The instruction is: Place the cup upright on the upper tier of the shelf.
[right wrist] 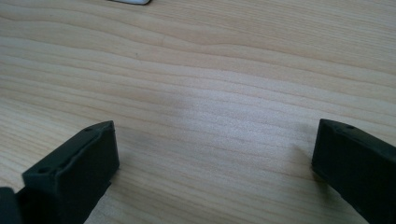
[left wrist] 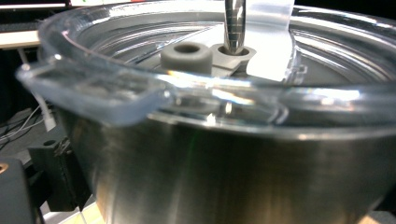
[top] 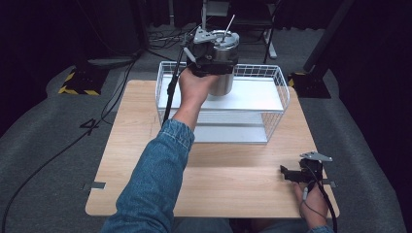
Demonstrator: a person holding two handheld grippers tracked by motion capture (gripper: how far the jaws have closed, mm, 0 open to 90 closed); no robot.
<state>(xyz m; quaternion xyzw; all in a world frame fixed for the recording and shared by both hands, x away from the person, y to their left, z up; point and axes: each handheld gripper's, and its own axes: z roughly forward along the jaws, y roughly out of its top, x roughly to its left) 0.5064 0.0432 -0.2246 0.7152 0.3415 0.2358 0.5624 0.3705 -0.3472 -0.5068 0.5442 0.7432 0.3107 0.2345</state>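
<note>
Two grippers were in use at the wooden bench [top: 145,145]. The left gripper [top: 212,62] was raised over the white wire basket [top: 279,92] at the far side, its fingers clenched around the steel tumbler [top: 223,80], which stood upright on the basket's white upper shelf [top: 257,99]. In the left gripper view the tumbler's [left wrist: 233,177] metal wall pressed close, capped by a clear lid [left wrist: 140,88] with a metal straw [left wrist: 235,23] rising through a grey grommet. The right gripper [top: 291,174] rested low at the near right corner of the bench, its fingers [right wrist: 79,168] spread wide apart and released over bare wood [right wrist: 210,93], well apart from the basket.
</note>
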